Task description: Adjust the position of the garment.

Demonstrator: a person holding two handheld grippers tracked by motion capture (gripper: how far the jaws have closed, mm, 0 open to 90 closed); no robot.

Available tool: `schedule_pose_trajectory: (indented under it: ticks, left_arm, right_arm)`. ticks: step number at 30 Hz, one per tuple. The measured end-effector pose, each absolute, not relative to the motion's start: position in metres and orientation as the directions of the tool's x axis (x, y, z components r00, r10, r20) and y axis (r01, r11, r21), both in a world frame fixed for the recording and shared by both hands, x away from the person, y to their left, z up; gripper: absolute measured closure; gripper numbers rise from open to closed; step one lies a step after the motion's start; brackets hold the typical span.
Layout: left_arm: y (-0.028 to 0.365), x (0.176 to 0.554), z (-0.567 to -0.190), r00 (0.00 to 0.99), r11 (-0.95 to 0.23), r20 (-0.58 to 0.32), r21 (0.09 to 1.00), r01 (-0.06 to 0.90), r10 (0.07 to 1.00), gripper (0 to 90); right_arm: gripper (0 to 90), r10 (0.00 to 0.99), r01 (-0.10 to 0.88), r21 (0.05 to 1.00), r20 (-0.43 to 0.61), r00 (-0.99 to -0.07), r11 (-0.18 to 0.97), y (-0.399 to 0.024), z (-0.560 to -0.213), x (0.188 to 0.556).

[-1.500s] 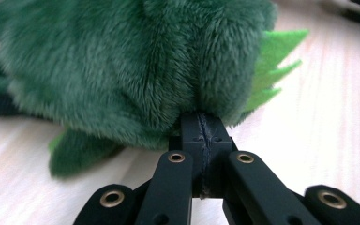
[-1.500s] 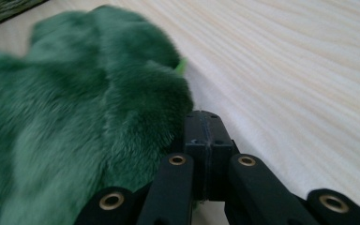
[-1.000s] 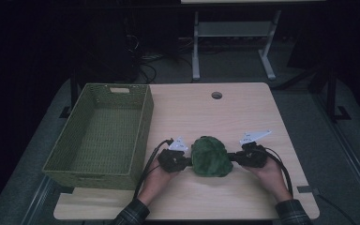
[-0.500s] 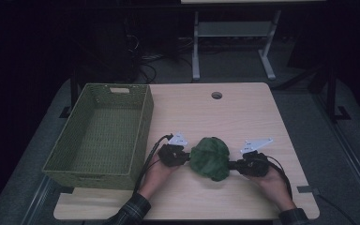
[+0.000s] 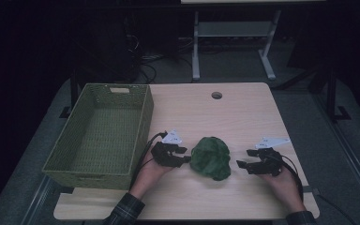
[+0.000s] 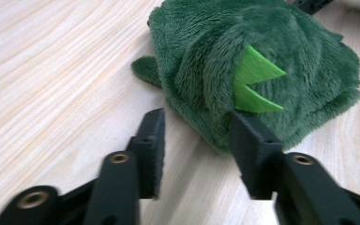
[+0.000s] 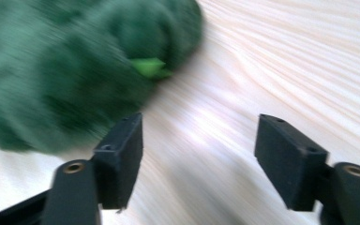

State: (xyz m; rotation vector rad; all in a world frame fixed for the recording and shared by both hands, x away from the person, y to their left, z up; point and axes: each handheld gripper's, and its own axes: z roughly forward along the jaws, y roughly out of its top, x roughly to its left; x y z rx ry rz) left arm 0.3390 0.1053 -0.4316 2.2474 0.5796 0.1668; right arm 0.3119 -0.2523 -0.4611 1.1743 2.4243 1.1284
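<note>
Left tongs (image 5: 186, 158): black, two-jawed, held in the person's left hand (image 5: 151, 172), lying low over the worktop (image 5: 243, 112) and pointing toward the green plush toy (image 5: 211, 157). Jaws have just been opening and stand partly apart; in the left gripper view (image 6: 198, 140) one jaw lies against the toy's furry edge, the other over bare wood, nothing clamped between them. Grey three-cornered plate on top, cable trailing back toward the basket side.

Right tongs (image 5: 240, 164): black, two-jawed, held in the person's right hand (image 5: 281, 183), on the far side of the toy from the left pair, just clear of it. Jaws have just been opening and stand wide; in the right gripper view (image 7: 198, 150) only worktop lies between them, with the toy blurred off beyond one jaw. Grey plate on top, cable looping toward the worktop's right edge.

Green plush toy: dark green fur, bunched into a rounded heap, bright green felt spikes (image 6: 255, 79) showing on its side. Rests on the worktop between the two pairs of tongs, in the near half, free of both.

Basket (image 5: 143, 123): olive-green woven, rectangular, with a handle slot at its far end; stands at the worktop's left side, near the left hand.

Worktop: pale wood grain, round cable hole (image 5: 216, 95) near the far edge
</note>
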Motion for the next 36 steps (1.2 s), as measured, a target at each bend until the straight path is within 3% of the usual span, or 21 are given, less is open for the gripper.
schedule_pose_trajectory:
  ticks: [4, 11, 16, 28, 36]
  left_arm:
    - [0.105, 0.335, -0.42, 0.894, -0.599, -0.044, 0.727, 0.335, 0.446, 45.7]
    - [0.107, 0.331, -0.401, 0.901, -0.596, -0.046, 0.736, 0.322, 0.431, 38.7]
    - [0.106, 0.332, -0.392, 0.919, -0.602, -0.051, 0.741, 0.297, 0.39, 32.1]
    - [0.081, 0.342, -0.387, 0.956, -0.672, -0.037, 0.703, 0.231, 0.29, 25.2]
    - [0.066, 0.346, -0.393, 0.96, -0.704, -0.034, 0.672, 0.228, 0.278, 23.3]
  right_arm:
    - [19.7, 0.795, 0.617, 0.687, 0.093, -0.6, 0.385, -0.266, -0.47, 0.314]
    - [13.8, 0.816, 0.622, 0.685, 0.07, -0.574, 0.379, -0.279, -0.476, 0.314]
    - [3.7, 0.82, 0.594, 0.708, 0.037, -0.571, 0.382, -0.276, -0.483, 0.315]
    - [3.4, 0.818, 0.589, 0.71, 0.031, -0.575, 0.387, -0.276, -0.484, 0.316]
    - [3.4, 0.818, 0.589, 0.71, 0.031, -0.575, 0.387, -0.276, -0.484, 0.316]
